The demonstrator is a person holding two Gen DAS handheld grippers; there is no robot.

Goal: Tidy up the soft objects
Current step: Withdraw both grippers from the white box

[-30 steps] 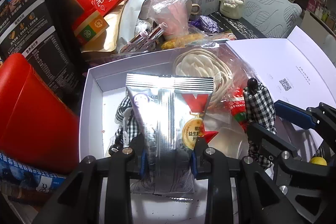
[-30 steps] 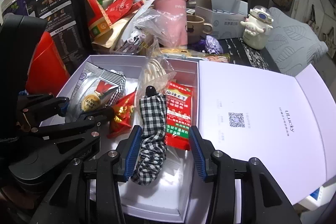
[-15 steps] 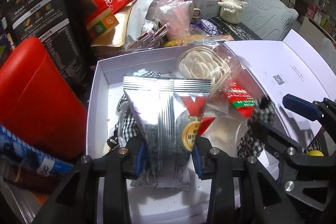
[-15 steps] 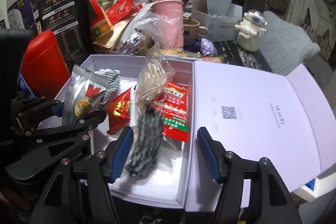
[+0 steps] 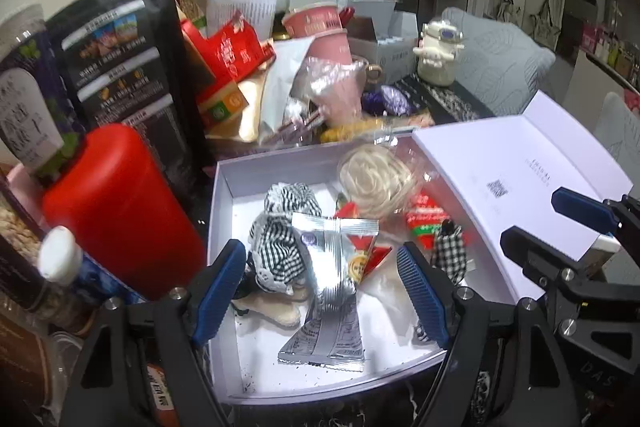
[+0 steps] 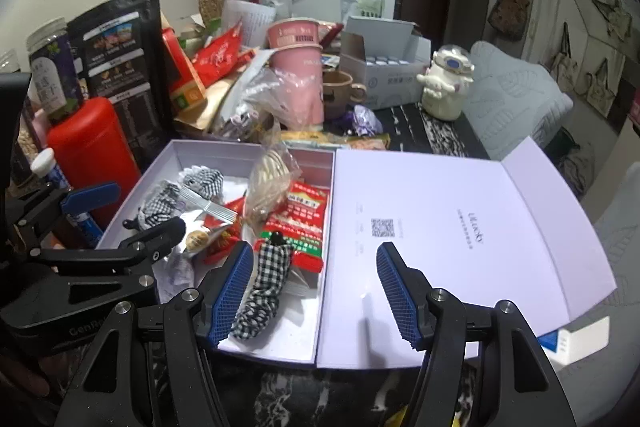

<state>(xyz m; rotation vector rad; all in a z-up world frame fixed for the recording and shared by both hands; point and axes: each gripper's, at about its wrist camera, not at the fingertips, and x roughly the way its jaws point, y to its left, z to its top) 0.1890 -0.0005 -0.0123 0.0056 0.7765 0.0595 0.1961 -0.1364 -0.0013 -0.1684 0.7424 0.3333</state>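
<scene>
An open white box (image 5: pixel 224 227) (image 6: pixel 320 351) holds a silver snack packet (image 5: pixel 332 275) (image 6: pixel 208 209), a checkered cloth doll (image 5: pixel 280 239) (image 6: pixel 200 183), a checkered fabric piece (image 5: pixel 450 253) (image 6: pixel 264 287), a red snack pack (image 6: pixel 304 215) (image 5: pixel 426 223), a small red packet (image 6: pixel 224 241) and a clear bag of pale coiled cord (image 5: pixel 374 179) (image 6: pixel 268 179). My left gripper (image 5: pixel 320 291) is open and empty above the box's near edge. My right gripper (image 6: pixel 314 287) is open and empty over the box's front right corner.
The box's lid (image 6: pixel 460 227) lies open flat to the right. A red canister (image 5: pixel 116 207), black snack bags (image 5: pixel 120 67), pink cups (image 6: pixel 300 67), a white figurine (image 6: pixel 446 87) and other clutter crowd behind and left of the box.
Both grippers opened and drew back upward. The left let go of the silver packet; the right let go of the checkered fabric piece. Both now lie in the box.
</scene>
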